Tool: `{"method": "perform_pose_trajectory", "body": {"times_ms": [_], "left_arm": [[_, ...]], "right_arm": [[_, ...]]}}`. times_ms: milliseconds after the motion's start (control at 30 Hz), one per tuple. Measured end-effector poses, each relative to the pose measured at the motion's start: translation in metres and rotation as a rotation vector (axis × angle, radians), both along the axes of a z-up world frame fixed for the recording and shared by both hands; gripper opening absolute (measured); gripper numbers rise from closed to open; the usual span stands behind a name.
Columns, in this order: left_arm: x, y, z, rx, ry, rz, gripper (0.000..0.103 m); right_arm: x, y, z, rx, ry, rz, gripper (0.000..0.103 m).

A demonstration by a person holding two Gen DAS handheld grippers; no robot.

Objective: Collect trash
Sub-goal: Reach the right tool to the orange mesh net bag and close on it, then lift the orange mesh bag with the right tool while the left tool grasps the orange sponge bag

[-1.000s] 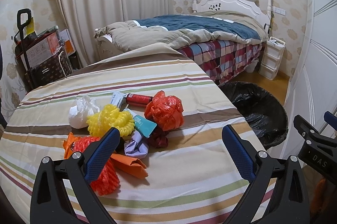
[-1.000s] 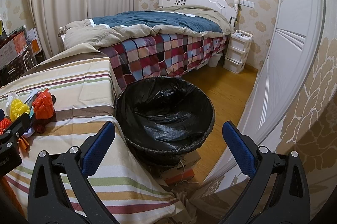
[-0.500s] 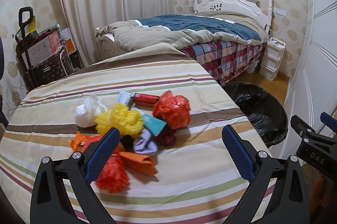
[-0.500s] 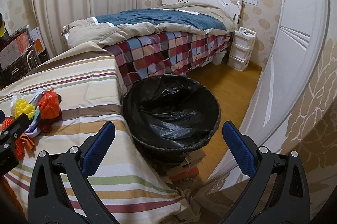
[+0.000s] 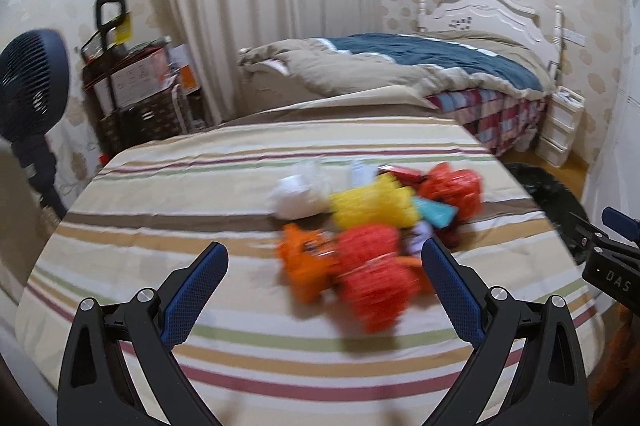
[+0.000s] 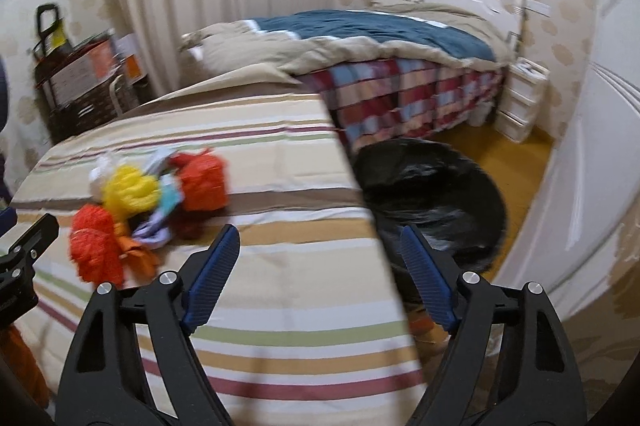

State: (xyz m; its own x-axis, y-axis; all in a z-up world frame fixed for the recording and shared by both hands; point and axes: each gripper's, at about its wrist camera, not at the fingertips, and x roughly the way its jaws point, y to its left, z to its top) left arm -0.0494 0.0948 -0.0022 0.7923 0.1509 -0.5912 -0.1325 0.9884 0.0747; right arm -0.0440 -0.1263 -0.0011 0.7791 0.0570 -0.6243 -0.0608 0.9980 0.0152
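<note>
Trash (image 5: 376, 226) sits heaped on the counter (image 5: 200, 193), nothing collected yet; bin (image 6: 432, 185) waits beside the counter. Our left hand-held gripper (image 5: 324, 278) gapes empty; right hand-held gripper (image 6: 320, 266), just narrowing, holds nothing.

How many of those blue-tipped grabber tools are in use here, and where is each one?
2. The left gripper hangs open over the striped table, beside the trash pile. The right gripper is open at the table's edge, near the black-lined bin.
</note>
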Motion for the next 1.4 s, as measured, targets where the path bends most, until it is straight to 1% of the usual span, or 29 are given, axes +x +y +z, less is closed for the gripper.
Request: {"method": "perform_pose_trajectory", "body": {"times_ms": [133, 267, 300, 400, 500, 600, 733, 833, 900, 933, 967, 1000, 1033, 1200, 1400], "left_arm": [[-0.006, 0.030, -0.005, -0.009, 0.029, 0.040, 0.096], [-0.016, 0.060, -0.011, -0.019, 0.051, 0.092, 0.096], [-0.015, 0.063, -0.012, -0.023, 0.056, 0.099, 0.095], [-0.021, 0.080, -0.013, -0.022, 0.053, 0.126, 0.094], [-0.027, 0.094, -0.014, -0.018, 0.044, 0.154, 0.094], [-0.030, 0.107, -0.017, -0.017, 0.042, 0.183, 0.094], [-0.032, 0.122, -0.019, -0.006, 0.038, 0.216, 0.094], [-0.034, 0.131, -0.021, -0.022, 0.041, 0.228, 0.094], [-0.035, 0.133, -0.024, -0.028, 0.045, 0.228, 0.094], [-0.035, 0.133, -0.025, -0.032, 0.048, 0.227, 0.094], [-0.034, 0.133, -0.026, -0.035, 0.052, 0.226, 0.094], [-0.034, 0.132, -0.027, -0.039, 0.054, 0.225, 0.094], [-0.034, 0.131, -0.028, -0.043, 0.057, 0.223, 0.094], [-0.033, 0.126, -0.029, -0.058, 0.058, 0.214, 0.094], [-0.026, 0.110, -0.026, -0.080, 0.056, 0.181, 0.094]], "right_arm": [[-0.008, 0.040, 0.003, -0.023, 0.004, 0.084, 0.079], [-0.015, 0.072, 0.008, -0.040, 0.009, 0.157, 0.078], [-0.012, 0.076, 0.009, -0.045, 0.014, 0.170, 0.078], [-0.018, 0.103, 0.011, -0.059, 0.018, 0.227, 0.078], [-0.011, 0.117, 0.008, -0.075, 0.031, 0.266, 0.076], [-0.011, 0.140, 0.006, -0.081, 0.044, 0.315, 0.074], [-0.008, 0.160, -0.001, -0.103, 0.050, 0.345, 0.073], [-0.005, 0.169, -0.006, -0.106, 0.069, 0.358, 0.066], [-0.003, 0.174, -0.010, -0.104, 0.086, 0.366, 0.058], [-0.002, 0.175, -0.011, -0.106, 0.093, 0.369, 0.056], [-0.002, 0.176, -0.013, -0.107, 0.100, 0.372, 0.050], [-0.001, 0.176, -0.015, -0.103, 0.106, 0.378, 0.042], [-0.001, 0.176, -0.017, -0.093, 0.115, 0.388, 0.038], [-0.003, 0.174, -0.014, -0.076, 0.105, 0.388, 0.034], [-0.013, 0.160, 0.006, -0.064, 0.033, 0.366, 0.033]]}}
